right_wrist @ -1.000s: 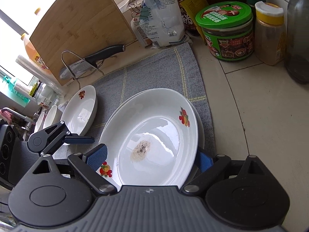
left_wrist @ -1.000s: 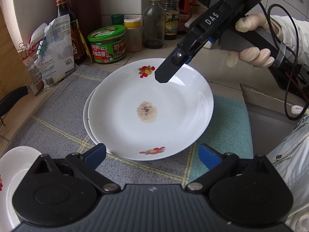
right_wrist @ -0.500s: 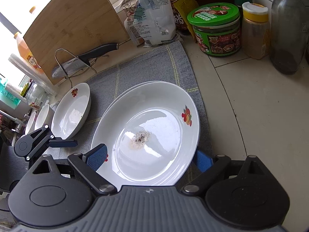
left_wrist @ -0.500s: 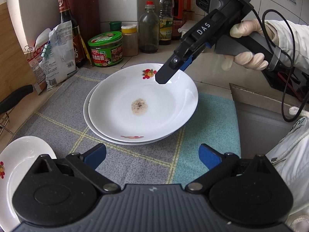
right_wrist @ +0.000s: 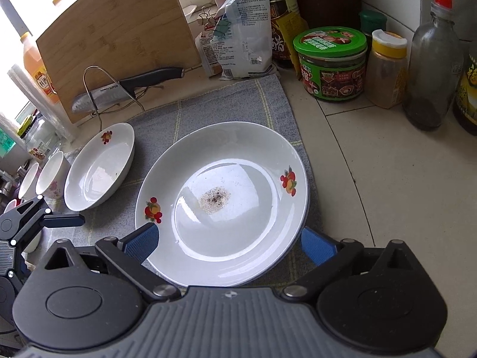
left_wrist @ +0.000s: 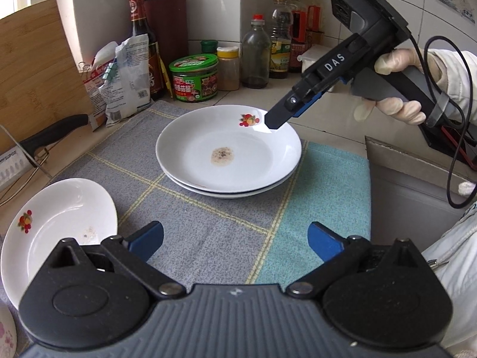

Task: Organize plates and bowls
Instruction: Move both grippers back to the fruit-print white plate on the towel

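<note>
The third white fruit-printed shallow plate (left_wrist: pixel 56 226) lies alone on the grey checked cloth (left_wrist: pixel 208 232) at about nine o'clock of the left gripper (left_wrist: pixel 235 240) (the nearer one), which, like the right gripper (right_wrist: pixel 228 243), has just opened wide and holds nothing, while two similar plates (left_wrist: pixel 228 155) sit stacked at twelve.

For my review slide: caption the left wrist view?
Both open grippers clear of two stacked plates; third plate aside.

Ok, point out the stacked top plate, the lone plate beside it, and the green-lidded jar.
top plate (right_wrist: pixel 226 161), right wrist view, bare white inner slope above the brown stain
lone plate (right_wrist: pixel 98 173), right wrist view, centre of its well
green-lidded jar (left_wrist: pixel 195 82), left wrist view, printed label on its side
</note>
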`<action>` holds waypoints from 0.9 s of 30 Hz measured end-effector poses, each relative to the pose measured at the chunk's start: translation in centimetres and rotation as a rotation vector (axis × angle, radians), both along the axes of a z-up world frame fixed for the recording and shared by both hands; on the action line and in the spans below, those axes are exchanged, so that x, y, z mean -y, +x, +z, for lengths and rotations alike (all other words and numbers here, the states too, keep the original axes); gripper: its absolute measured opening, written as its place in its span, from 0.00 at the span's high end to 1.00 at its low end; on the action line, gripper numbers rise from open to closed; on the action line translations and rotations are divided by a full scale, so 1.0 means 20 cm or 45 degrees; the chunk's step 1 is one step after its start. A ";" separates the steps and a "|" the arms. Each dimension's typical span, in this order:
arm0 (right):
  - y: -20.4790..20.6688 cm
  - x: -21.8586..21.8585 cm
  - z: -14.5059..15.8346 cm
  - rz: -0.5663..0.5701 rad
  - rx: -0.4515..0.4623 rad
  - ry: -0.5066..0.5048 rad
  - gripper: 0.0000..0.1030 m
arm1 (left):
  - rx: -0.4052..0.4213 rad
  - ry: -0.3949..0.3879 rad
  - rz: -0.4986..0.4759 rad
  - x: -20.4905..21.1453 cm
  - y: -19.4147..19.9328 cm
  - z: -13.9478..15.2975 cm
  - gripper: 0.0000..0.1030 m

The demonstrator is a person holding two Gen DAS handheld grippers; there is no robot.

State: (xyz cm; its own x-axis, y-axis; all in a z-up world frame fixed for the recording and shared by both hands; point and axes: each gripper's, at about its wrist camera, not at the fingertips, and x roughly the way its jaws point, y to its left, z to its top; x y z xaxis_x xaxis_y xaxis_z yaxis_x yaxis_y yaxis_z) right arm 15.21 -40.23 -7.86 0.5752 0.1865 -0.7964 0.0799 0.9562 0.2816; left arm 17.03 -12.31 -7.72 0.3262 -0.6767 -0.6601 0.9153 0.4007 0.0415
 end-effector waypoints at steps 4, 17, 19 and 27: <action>-0.02 -0.12 0.02 0.047 0.049 -0.128 0.00 | -0.003 -0.017 0.166 -0.07 -0.01 0.00 0.01; -0.12 -0.63 0.04 0.198 0.200 -0.377 0.00 | -0.001 -0.062 0.682 -0.42 -0.12 -0.03 0.01; -0.14 -0.72 0.03 0.218 0.216 -0.396 0.00 | -0.014 -0.070 0.712 -0.48 -0.13 -0.04 0.01; -0.22 -0.99 0.02 0.253 0.212 -0.405 0.00 | -0.031 -0.065 0.754 -0.67 -0.19 -0.08 0.01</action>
